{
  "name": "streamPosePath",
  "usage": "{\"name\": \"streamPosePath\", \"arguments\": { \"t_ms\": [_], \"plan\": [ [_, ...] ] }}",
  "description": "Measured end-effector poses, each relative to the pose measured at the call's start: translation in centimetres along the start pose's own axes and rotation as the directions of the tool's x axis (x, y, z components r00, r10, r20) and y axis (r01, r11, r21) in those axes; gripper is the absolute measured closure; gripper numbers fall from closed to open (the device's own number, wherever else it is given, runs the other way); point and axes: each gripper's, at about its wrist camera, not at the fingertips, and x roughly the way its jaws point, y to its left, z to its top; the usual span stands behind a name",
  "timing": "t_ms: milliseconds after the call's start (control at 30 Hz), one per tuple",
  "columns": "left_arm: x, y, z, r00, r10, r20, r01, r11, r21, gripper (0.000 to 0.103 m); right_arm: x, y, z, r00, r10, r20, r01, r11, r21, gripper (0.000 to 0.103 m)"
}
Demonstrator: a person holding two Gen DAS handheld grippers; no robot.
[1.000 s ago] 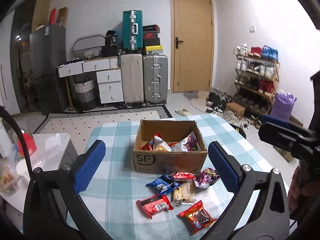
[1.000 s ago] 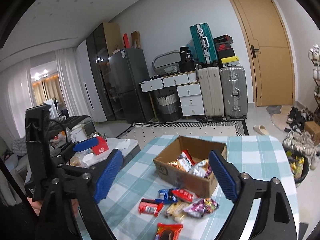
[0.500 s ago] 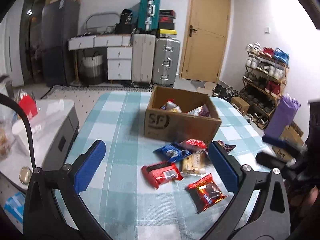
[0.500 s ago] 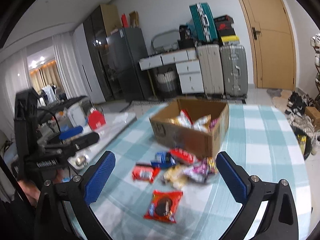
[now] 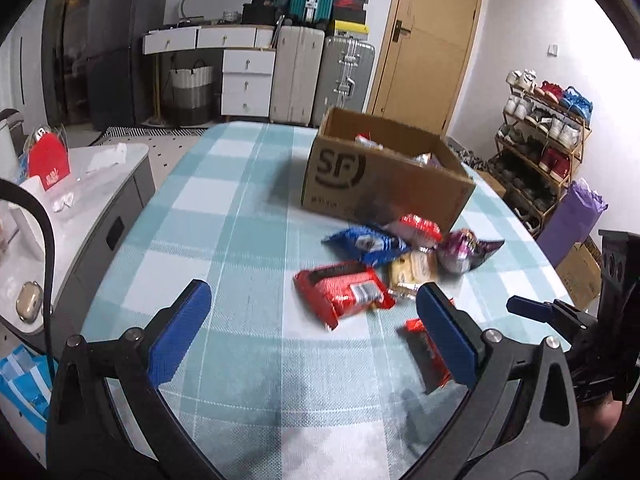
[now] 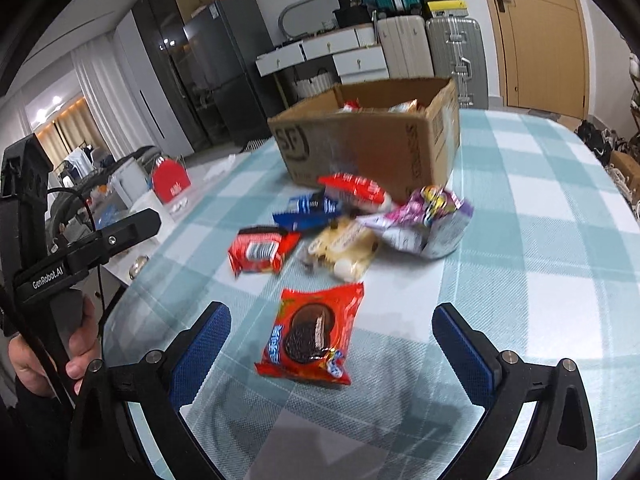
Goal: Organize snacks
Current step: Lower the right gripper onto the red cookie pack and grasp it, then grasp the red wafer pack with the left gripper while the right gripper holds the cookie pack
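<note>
An open cardboard box (image 5: 384, 176) holding some snacks stands on the checked table; it also shows in the right wrist view (image 6: 372, 140). In front of it lie several loose packets: a red cookie pack (image 6: 312, 334), a red wafer pack (image 5: 344, 290), a blue pack (image 5: 366, 242), a purple bag (image 6: 424, 220) and a pale pastry pack (image 6: 344, 248). My right gripper (image 6: 330, 350) is open, low over the table, with the red cookie pack between its fingers. My left gripper (image 5: 310, 330) is open and empty, just short of the red wafer pack.
The checked tablecloth (image 5: 224, 216) has bare room on the left. A grey side table (image 5: 80, 184) with small items stands left of the table. Suitcases (image 5: 320, 72), drawers, a door and a shoe rack (image 5: 544, 136) stand behind.
Both grippers have come down and forward toward the loose packets. The right gripper now straddles the red cookie pack. Both stay open.
</note>
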Motion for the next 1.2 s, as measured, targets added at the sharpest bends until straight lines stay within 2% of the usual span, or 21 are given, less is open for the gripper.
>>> {"name": "streamPosePath", "arguments": {
  "t_ms": [300, 467, 533, 633, 733, 767, 900, 967, 1200],
  "plan": [
    [2.3, 0.2, -1.9, 0.997, -0.021, -0.077, 0.021, 1.0, -0.006, 0.001, 2.6, 0.4, -0.4, 0.998, -0.014, -0.069, 0.015, 1.0, 0.0, 0.001],
    [2.9, 1.3, -2.4, 0.994, -0.027, -0.104, 0.022, 0.998, -0.052, 0.001, 3.9, 1.3, -0.5, 0.995, -0.015, -0.097, 0.012, 0.999, -0.031, 0.002],
    [3.0, 1.7, -2.7, 0.993, -0.024, -0.113, 0.017, 0.998, -0.062, 0.001, 4.6, 1.6, -0.5, 0.993, -0.021, -0.114, 0.016, 0.999, -0.046, 0.006],
    [3.3, 2.1, -2.9, 0.992, -0.02, -0.122, 0.011, 0.998, -0.068, 0.001, 5.3, 2.1, -0.5, 0.992, -0.029, -0.126, 0.022, 0.998, -0.06, 0.021],
    [3.4, 2.2, -3.1, 0.991, -0.016, -0.131, 0.007, 0.997, -0.071, 0.001, 5.8, 2.8, -0.4, 0.99, -0.04, -0.132, 0.028, 0.995, -0.094, 0.03],
    [3.6, 2.3, -3.1, 0.991, -0.014, -0.134, 0.005, 0.997, -0.073, 0.001, 5.9, 3.1, -0.5, 0.99, -0.054, -0.133, 0.04, 0.993, -0.109, 0.032],
    [3.9, 2.6, -3.1, 0.988, -0.017, -0.152, 0.004, 0.996, -0.086, 0.001, 6.2, 3.9, -0.7, 0.982, -0.141, -0.126, 0.118, 0.978, -0.175, 0.052],
    [4.0, 2.6, -3.1, 0.987, -0.018, -0.158, 0.004, 0.996, -0.087, 0.001, 6.2, 3.8, -0.8, 0.983, -0.14, -0.122, 0.115, 0.975, -0.188, 0.055],
    [4.7, 2.0, -2.7, 0.983, -0.012, -0.182, -0.001, 0.997, -0.071, 0.001, 5.0, 2.1, -0.4, 0.994, -0.061, -0.088, 0.051, 0.992, -0.116, 0.056]
  ]
}}
